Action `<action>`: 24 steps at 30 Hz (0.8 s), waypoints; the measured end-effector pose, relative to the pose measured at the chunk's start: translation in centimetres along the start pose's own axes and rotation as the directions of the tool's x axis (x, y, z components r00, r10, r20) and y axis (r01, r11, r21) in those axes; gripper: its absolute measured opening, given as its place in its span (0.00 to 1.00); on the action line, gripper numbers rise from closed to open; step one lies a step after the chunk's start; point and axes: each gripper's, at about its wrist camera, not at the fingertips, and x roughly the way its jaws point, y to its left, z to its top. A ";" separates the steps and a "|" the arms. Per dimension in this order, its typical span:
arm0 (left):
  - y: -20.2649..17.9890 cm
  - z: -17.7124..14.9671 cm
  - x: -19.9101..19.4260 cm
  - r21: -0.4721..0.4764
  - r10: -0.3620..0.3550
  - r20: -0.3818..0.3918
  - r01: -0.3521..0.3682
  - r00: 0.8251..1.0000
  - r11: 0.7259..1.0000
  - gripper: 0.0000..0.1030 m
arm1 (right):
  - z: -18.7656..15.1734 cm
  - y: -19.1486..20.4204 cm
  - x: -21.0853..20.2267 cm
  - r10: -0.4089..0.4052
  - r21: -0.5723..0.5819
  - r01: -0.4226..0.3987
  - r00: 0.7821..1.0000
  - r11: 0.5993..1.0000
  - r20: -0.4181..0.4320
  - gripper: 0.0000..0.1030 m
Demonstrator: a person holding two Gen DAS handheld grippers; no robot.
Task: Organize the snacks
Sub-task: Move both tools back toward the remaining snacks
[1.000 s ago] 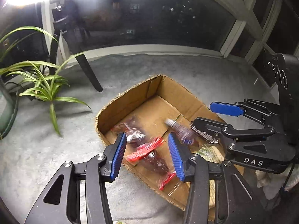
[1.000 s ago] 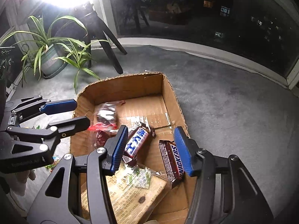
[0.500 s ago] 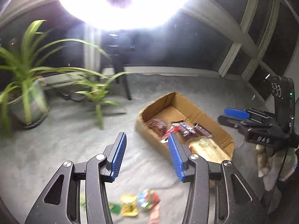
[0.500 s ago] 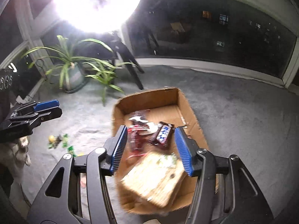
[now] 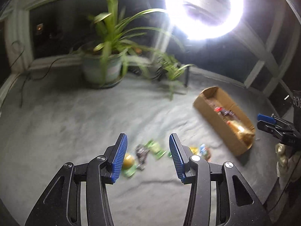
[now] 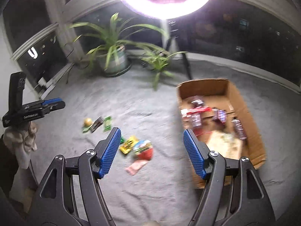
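Observation:
A cardboard box [image 6: 250,116] on the grey carpet holds red and dark snack bars [image 6: 197,113] and a large pale packet [image 6: 223,145]; it also shows in the left wrist view [image 5: 212,116]. Loose snacks lie on the carpet left of the box: a yellow ball [image 6: 87,121], green packets [image 6: 107,123], a yellow packet [image 6: 128,144], a round red-green pack [image 6: 144,149] and a pink wrapper [image 6: 135,166]. My left gripper [image 5: 146,158] is open and empty above the loose snacks [image 5: 144,152]. My right gripper [image 6: 152,150] is open and empty, high over the carpet between snacks and box.
A potted plant [image 6: 112,56] and a smaller plant [image 6: 160,62] stand by the window. A bright ring light on a tripod [image 6: 185,64] stands behind the box. Dark windows surround the carpet.
Both grippers have pulled up and away from the box and swung left toward the loose snacks on the carpet. Both stay open and empty.

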 end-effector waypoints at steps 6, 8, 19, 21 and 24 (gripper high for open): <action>2.0 -2.2 1.3 -0.025 0.020 -0.057 -0.021 0.998 0.999 0.44 | -0.5 2.8 3.3 0.046 -0.046 -0.049 0.997 0.998 -0.069 0.69; 2.2 -2.8 2.2 -0.033 0.021 -0.076 -0.024 0.997 0.999 0.44 | -0.5 3.6 4.6 0.054 -0.066 -0.061 0.994 0.996 -0.093 0.63; 2.5 -4.9 6.2 -0.050 0.050 -0.153 -0.058 0.987 0.997 0.44 | -1.0 7.1 12.2 0.060 -0.200 -0.113 0.965 0.973 -0.254 0.42; 2.8 -4.9 6.7 -0.059 0.053 -0.153 -0.063 0.987 0.996 0.42 | -1.2 7.6 13.4 0.050 -0.226 -0.115 0.960 0.967 -0.276 0.42; 3.1 -4.9 7.3 -0.068 0.058 -0.158 -0.069 0.986 0.995 0.40 | -1.4 8.2 14.9 0.040 -0.255 -0.122 0.952 0.959 -0.304 0.42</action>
